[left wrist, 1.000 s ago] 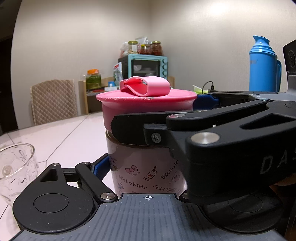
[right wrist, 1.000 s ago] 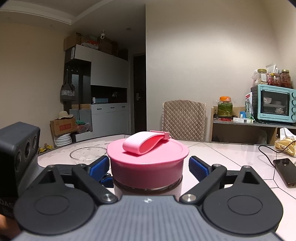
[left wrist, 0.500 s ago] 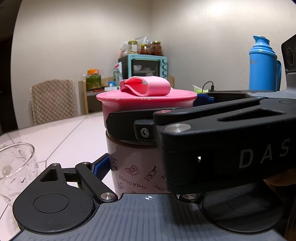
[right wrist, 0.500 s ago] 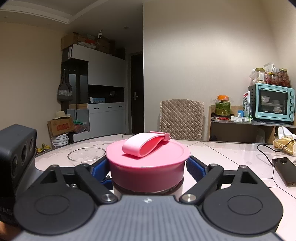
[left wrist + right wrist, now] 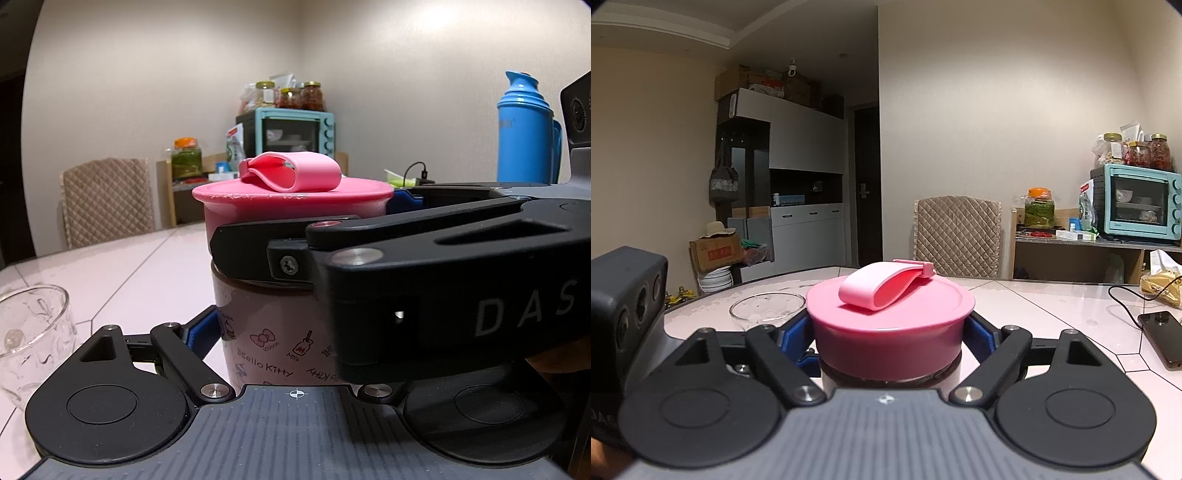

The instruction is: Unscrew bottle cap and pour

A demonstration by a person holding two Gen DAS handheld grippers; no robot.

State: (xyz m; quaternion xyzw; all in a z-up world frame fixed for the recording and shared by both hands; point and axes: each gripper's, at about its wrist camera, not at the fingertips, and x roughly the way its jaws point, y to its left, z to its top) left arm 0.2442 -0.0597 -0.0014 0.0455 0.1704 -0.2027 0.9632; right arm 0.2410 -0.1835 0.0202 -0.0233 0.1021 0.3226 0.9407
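Right gripper fingers closed level on cap, crossing above left gripper fingers.

A home dining room: a tiled table, a quilted chair at its far edge, a teal toaster oven topped with jars, cupboards by a door.
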